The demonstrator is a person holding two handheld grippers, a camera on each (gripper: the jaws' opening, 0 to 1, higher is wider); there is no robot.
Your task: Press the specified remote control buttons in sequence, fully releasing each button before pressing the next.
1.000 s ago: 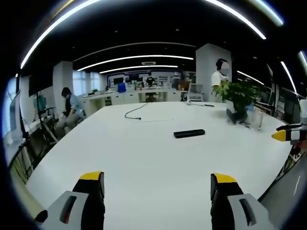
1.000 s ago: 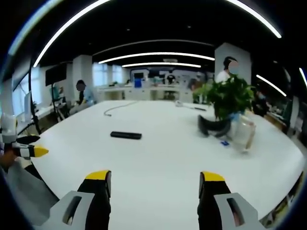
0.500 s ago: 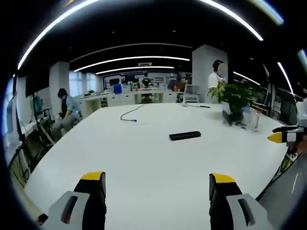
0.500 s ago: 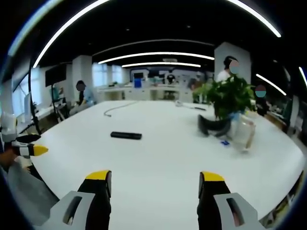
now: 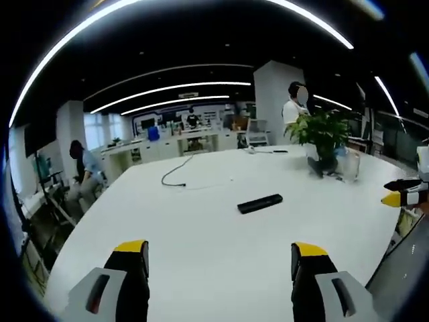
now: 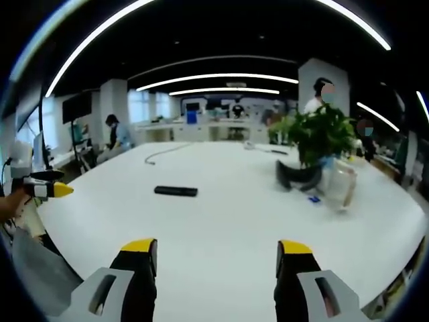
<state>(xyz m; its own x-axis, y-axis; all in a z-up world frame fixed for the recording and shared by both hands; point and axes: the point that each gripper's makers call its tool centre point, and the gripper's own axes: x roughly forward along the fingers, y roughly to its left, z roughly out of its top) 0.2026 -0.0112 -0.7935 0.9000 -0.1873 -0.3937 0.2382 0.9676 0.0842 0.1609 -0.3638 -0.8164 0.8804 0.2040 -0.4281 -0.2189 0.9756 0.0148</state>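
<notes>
Fingers of the left gripper (image 5: 220, 258) and the right gripper (image 6: 218, 256) are spread wide, nothing being held between them, and both are poised above the near part of the white table (image 5: 201, 228). The black remote control (image 5: 260, 202) is seen lying flat near the table's middle, well apart from both grippers. A potted plant (image 6: 315, 144) and a clear jar (image 6: 338, 188) are placed toward the far right side.

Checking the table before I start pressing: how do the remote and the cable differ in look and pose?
The remote is a short, straight, black bar; the cable is a thin, curved, grey line. The remote lies nearer the tongs, mid-table; the cable lies farther back, toward the far edge. Both rest flat on the white table, untouched.
</notes>
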